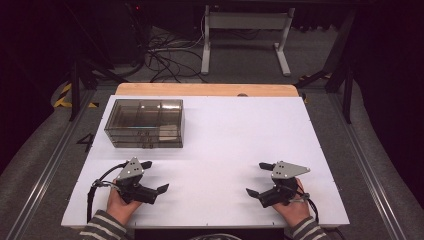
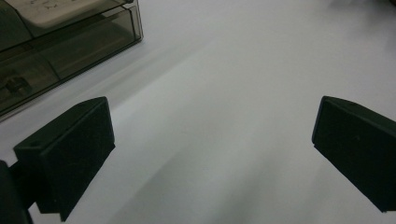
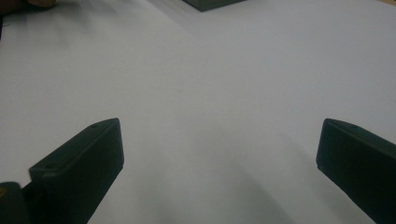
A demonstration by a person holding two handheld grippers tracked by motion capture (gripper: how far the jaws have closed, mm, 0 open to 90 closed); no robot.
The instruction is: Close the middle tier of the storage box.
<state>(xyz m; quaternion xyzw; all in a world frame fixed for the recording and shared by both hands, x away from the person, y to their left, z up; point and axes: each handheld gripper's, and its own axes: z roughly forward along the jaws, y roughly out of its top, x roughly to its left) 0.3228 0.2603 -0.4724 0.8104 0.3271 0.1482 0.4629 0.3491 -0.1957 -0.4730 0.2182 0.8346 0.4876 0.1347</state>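
High view: the left tongs (image 1: 154,176) and right tongs (image 1: 259,178) rest near the tabletop's (image 1: 240,135) front edge, jaws apart and empty, while the smoky drawer box (image 1: 145,123) stands toward the far left corner, well apart from both. Left gripper view: the drawer box (image 2: 60,46) lies up to the left of the spread jaws, so a straight reach could, I judge, knock its corner and skid it. Right gripper view: jaws wide over bare tabletop (image 3: 210,93).
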